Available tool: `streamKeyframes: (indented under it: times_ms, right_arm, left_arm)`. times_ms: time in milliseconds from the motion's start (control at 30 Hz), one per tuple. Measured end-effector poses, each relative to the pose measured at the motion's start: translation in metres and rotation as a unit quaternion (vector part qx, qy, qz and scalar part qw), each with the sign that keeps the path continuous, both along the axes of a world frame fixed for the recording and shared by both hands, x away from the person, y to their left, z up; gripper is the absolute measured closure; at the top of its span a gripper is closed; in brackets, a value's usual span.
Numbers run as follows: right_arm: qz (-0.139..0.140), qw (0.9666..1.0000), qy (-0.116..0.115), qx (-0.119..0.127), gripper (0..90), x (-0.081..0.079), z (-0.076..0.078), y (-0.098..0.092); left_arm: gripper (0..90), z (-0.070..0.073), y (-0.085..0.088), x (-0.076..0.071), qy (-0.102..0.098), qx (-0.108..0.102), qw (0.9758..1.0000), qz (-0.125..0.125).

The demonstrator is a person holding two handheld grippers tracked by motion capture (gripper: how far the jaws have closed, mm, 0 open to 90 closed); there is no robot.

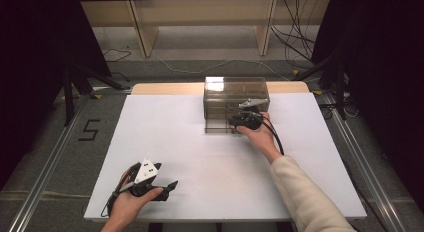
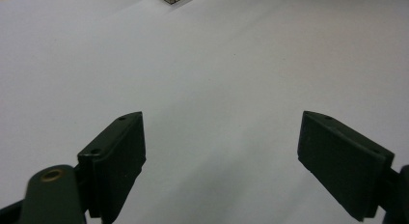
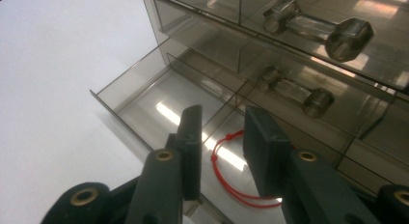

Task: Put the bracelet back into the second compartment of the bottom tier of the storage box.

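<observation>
High view: left gripper (image 1: 159, 188) idle near the person's table edge, right gripper (image 1: 239, 118) at the clear drawer box (image 1: 235, 94).

Starting at the left, the left gripper view shows its jaws spread wide over bare white table (image 2: 217, 64), nothing between them, with a corner of the box far ahead. The right gripper view reveals what the high view cannot: a red cord loop (image 3: 226, 168) lying flat in the pulled-out bottom drawer (image 3: 130, 89), just beneath and slightly beyond the fingertips. The right gripper's (image 3: 222, 132) jaws stand narrowly apart, not pressing the cord. The loop's long axis runs from near the left jaw tip back under the right jaw.
</observation>
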State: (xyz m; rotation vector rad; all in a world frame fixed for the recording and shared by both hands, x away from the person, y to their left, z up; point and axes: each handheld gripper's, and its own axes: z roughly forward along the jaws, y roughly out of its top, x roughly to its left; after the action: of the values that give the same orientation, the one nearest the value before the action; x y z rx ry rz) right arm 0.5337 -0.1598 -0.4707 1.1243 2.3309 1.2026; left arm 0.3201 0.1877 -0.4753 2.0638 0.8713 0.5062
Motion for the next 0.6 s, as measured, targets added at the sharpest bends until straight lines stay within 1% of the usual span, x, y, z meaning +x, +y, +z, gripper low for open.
streamKeyframes:
  times_ms: [167,267,333,433,600]
  right_arm:
    - [-0.001,1.0,0.0,-0.005,61.3,-0.005,0.005,-0.002]
    - [-0.007,0.9999,0.004,-0.006,55.0,-0.007,0.008,-0.002]
    - [-0.002,1.0,0.002,-0.008,52.9,-0.009,0.011,-0.003]
    - [-0.001,0.9999,0.001,-0.016,47.2,-0.011,0.014,-0.002]
    - [0.003,0.9998,0.01,-0.018,34.6,-0.016,0.018,-0.002]
  left_arm:
    - [17.0,0.0,0.0,0.0,-0.001,-0.001,1.0,0.0]
    - [16.9,0.0,0.0,0.0,-0.001,-0.001,1.0,0.0]
    - [16.9,0.0,-0.001,0.0,0.0,0.0,1.0,0.0]
    - [17.0,0.0,0.0,0.0,0.0,-0.001,1.0,0.001]
    - [17.0,0.0,-0.001,0.0,0.0,-0.001,1.0,0.001]
